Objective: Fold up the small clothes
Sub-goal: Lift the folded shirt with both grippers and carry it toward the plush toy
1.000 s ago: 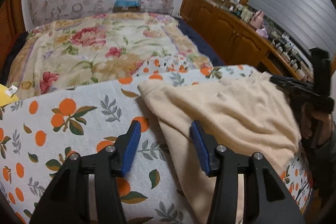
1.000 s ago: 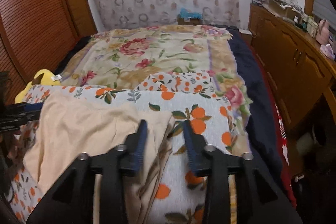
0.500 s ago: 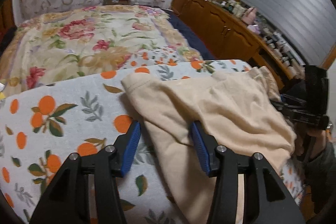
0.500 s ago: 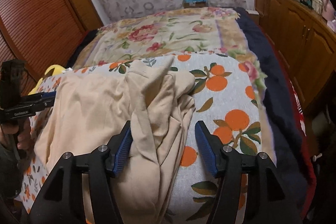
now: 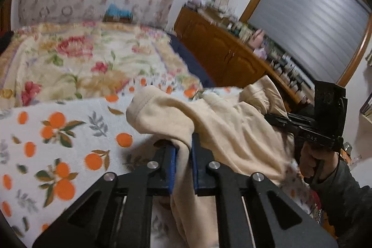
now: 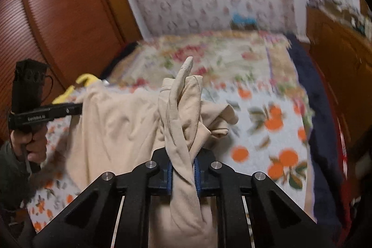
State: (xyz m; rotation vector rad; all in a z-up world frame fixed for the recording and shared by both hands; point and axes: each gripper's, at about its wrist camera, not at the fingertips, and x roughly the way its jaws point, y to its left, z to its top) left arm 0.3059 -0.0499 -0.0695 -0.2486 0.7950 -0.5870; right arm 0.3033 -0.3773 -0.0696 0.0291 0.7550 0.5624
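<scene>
Both grippers' jaws, apart a moment ago, are closing, clamping the beige garment (image 5: 223,129): left gripper (image 5: 182,162), right gripper (image 6: 182,169). Lifted off the orange-print bedspread (image 5: 69,131); next, carry it toward twelve o'clock to fold.

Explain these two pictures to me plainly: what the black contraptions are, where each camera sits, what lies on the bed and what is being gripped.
No robot here: a person holds a black two-finger clamp in each hand, each carrying a forward-looking camera. One picture looks along the left tool, the other along the right tool. A cream knitted garment lies on an orange-printed cloth covering the bed. Both tools are closing on bunched folds of that garment, the fabric pinched between their blue pads. Each picture shows the other tool off to one side.
</scene>
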